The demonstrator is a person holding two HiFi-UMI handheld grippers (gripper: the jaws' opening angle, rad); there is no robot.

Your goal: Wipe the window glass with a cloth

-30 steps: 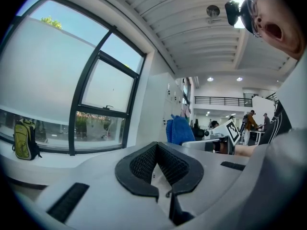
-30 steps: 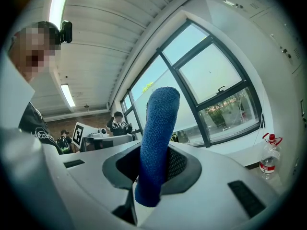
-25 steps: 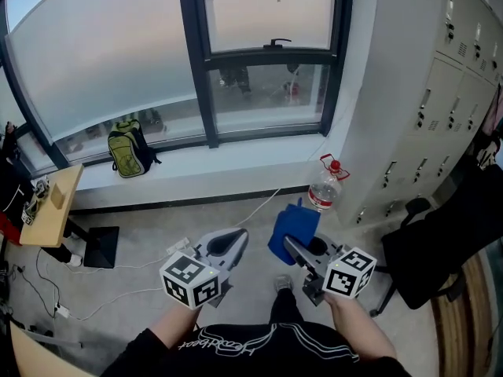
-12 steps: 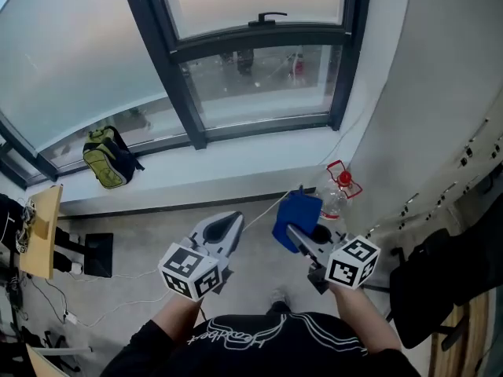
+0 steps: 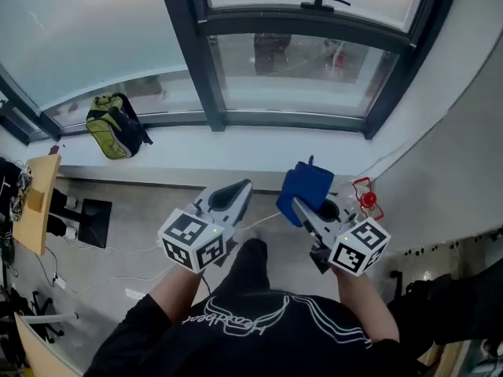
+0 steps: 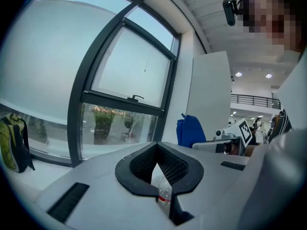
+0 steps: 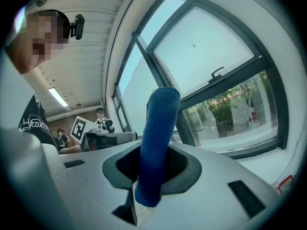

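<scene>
The window glass (image 5: 302, 67) spans the top of the head view behind dark frames, with a handle (image 5: 328, 3) on the upper sash. My right gripper (image 5: 305, 209) is shut on a blue cloth (image 5: 306, 188) that sticks up from its jaws, below the sill. In the right gripper view the blue cloth (image 7: 156, 138) stands upright between the jaws of my right gripper (image 7: 151, 172), with the window glass (image 7: 216, 47) beyond it. My left gripper (image 5: 229, 198) is beside it, shut with nothing in it. The left gripper view shows my left gripper (image 6: 159, 172), the cloth (image 6: 191, 131) and the glass (image 6: 129, 66).
A water bottle with a red cap (image 5: 365, 199) stands on the floor right of the cloth. A green backpack (image 5: 115, 126) sits on the white sill (image 5: 196, 151) at the left. A wooden desk (image 5: 35, 203) and floor cables (image 5: 94, 277) lie at the left.
Both grippers and the head view have moved nearer the window; the sill and panes now sit closer and lower in view. The cloth stays held in the right gripper.
</scene>
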